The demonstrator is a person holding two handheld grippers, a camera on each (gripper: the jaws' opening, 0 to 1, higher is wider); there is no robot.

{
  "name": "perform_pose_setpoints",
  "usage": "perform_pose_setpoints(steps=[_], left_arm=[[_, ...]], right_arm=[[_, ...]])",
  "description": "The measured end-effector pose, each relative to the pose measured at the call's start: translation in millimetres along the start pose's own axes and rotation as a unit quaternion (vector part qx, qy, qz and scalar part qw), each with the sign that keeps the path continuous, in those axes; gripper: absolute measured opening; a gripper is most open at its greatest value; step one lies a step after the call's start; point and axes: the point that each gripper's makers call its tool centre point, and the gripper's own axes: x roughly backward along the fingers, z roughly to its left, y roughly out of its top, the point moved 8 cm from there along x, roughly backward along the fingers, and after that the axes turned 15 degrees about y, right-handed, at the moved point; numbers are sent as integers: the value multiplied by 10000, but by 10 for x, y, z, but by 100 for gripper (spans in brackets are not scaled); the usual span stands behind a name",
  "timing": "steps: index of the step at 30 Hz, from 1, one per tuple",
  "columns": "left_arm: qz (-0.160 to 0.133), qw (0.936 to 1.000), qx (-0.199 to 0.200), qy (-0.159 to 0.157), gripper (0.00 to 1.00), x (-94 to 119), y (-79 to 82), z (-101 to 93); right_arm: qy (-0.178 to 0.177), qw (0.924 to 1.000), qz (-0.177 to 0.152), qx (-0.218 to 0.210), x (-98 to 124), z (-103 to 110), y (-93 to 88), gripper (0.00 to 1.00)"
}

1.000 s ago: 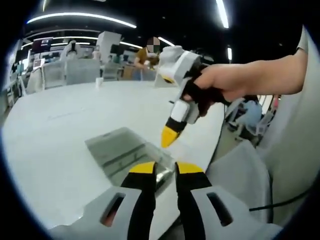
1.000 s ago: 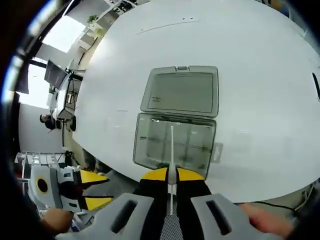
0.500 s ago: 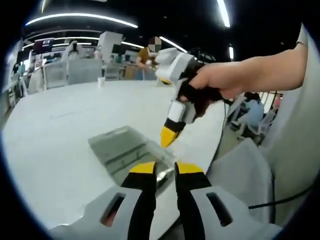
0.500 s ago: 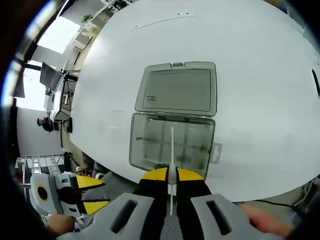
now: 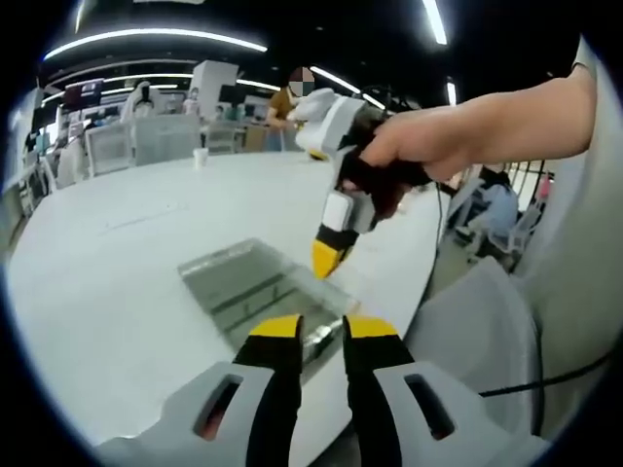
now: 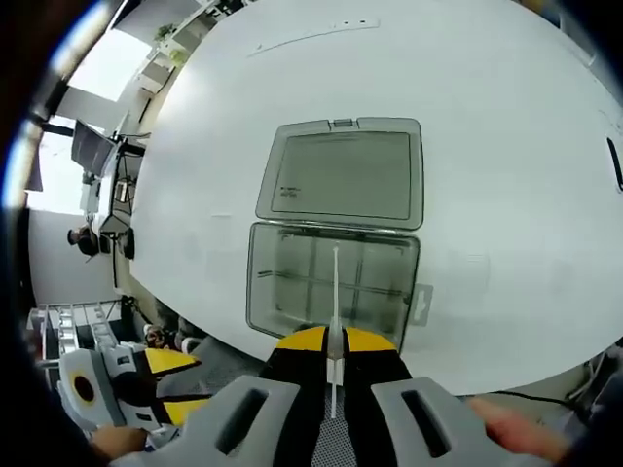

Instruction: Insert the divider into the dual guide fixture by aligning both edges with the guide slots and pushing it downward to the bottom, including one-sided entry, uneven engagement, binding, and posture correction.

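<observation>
Right gripper view, bottom centre: right gripper (image 6: 332, 342), yellow-tipped jaws pinched on the divider (image 6: 336, 292), a thin white strip seen edge-on, running straight up from the jaw tips over the box. Just beyond the tips, the clear compartment box (image 6: 333, 283), open, grid of cells visible through its walls; its near edge sits close to the table edge. A small latch tab (image 6: 421, 304) sticks out at the box's right side. The divider's far end lies over the middle of the tray part; whether it sits in any slot cannot be told. Hinged lid (image 6: 341, 176) lies flat beyond the tray, in mid frame. White table (image 6: 506, 146) around the box is bare on the right and toward the top of the frame. Lower left, off the table edge, the left gripper (image 6: 180, 386) shows with its yellow tips apart. Left gripper view, bottom centre: left gripper (image 5: 318, 329), jaws standing a narrow gap apart, nothing between them, just short of the box (image 5: 261, 297). Above, the right gripper (image 5: 329, 255), held by a hand (image 5: 419, 151), points down at the box's right edge. Far off, upper left, chairs (image 5: 136, 136) and room fittings.
</observation>
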Motion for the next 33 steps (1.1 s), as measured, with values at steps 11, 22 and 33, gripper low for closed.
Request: perform_pose_setpoints(steps=[11,22,33], left_arm=[[122,9998,-26,130,25,1,-29,34],[205,9996,-63,197,37,-15,-73,36],[244,9994,-43,221,42,-15,-106,44]], right_arm=[[-49,9999,68,-115,-52,-36,-2,0],[-62,9998,55,-177,-72,-64,17,0],[-85,9996,75,-268,-124,-108,70,0]])
